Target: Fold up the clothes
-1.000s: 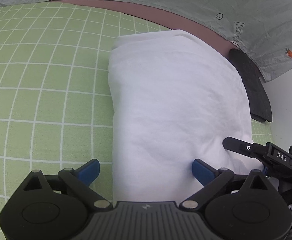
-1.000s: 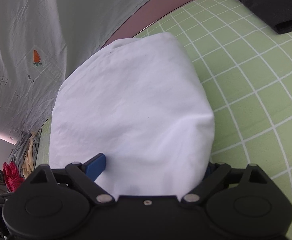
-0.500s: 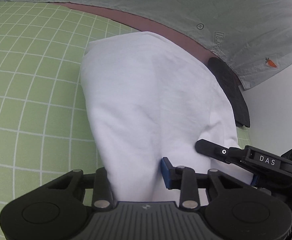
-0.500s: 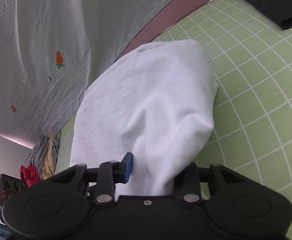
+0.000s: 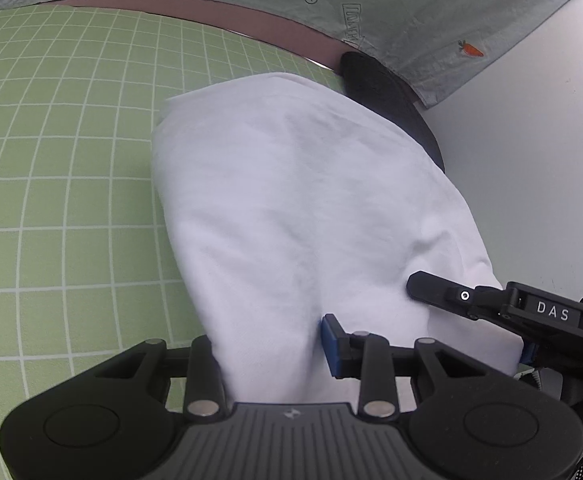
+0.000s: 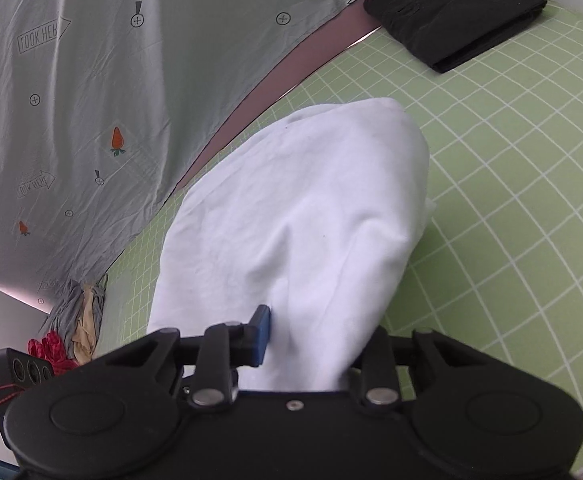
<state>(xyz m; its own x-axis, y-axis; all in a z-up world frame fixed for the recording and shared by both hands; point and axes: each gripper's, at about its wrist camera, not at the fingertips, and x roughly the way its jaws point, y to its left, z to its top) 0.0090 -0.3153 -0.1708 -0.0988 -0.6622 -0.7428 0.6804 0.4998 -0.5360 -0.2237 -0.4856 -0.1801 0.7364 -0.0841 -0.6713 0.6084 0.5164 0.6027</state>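
Left wrist view: the left gripper (image 5: 269,344) is clamped on the near edge of the white cloth (image 5: 291,208), which runs ahead over the green mat (image 5: 59,208). To its right, the right gripper (image 5: 491,304) touches the same edge. Right wrist view: the right gripper (image 6: 315,340) is clamped on the cloth (image 6: 299,216); a black garment (image 6: 455,8) lies far ahead, right.

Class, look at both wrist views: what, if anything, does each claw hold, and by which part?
Both hold the white folded cloth garment: the left claw and right claw each pinch its near edge, side by side.
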